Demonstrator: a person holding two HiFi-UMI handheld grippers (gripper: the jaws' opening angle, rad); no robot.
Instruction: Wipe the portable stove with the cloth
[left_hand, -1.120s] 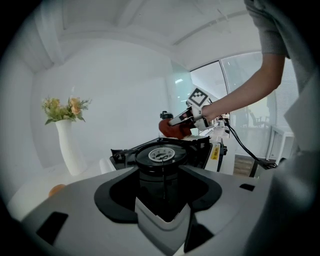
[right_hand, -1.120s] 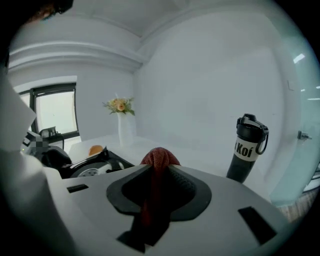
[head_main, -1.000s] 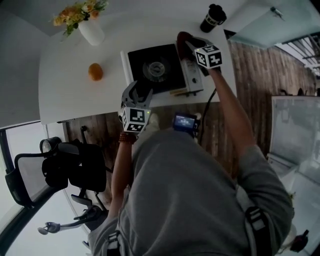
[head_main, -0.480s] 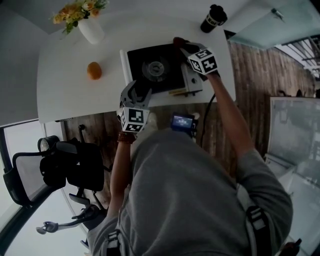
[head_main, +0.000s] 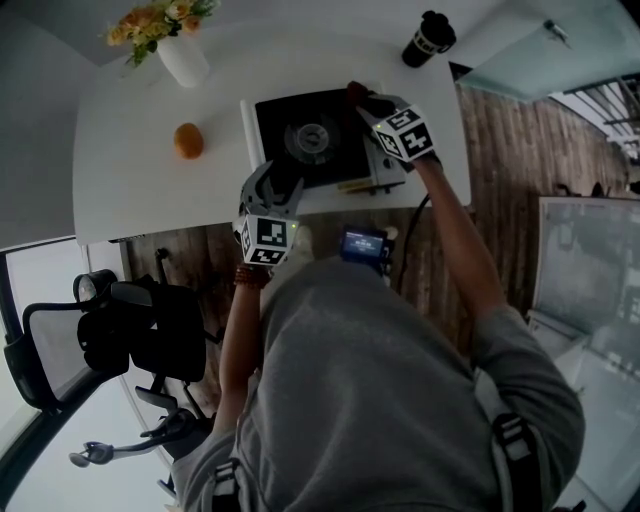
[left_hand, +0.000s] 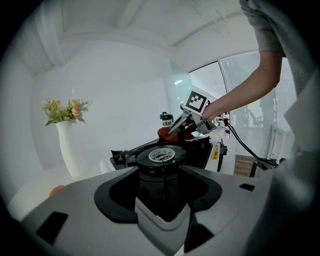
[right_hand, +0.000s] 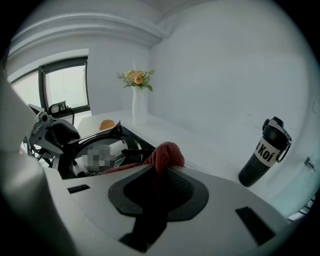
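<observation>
**While the left tongs rest, the right ones hold a red cloth at the stove's corner**

Where the black square portable stove with its round central burner stands near the front edge of the white table, both tools are over it. The right gripper reaches across to the far right corner of the stove top. Its jaws have just been closing and now pinch the rust-red terry cloth. In the right gripper view the cloth bunches up above the jaws. A flatter fold of it trails out toward the burner. From the left gripper view the same red bundle sits at the stove's far rim, under the tip of the right gripper.

The left gripper hangs over the stove's near left edge, pointing at the burner. Its jaws are pressed together with only a thin seam showing, and nothing lies between them.

Well to the left of the stove lies a small orange fruit. Beyond it stands a white vase of yellow and orange flowers. A black drinking bottle with a white lettered band stands at the table's far right corner, apart from the stove. A black office chair sits on the floor to the left of the person.
</observation>
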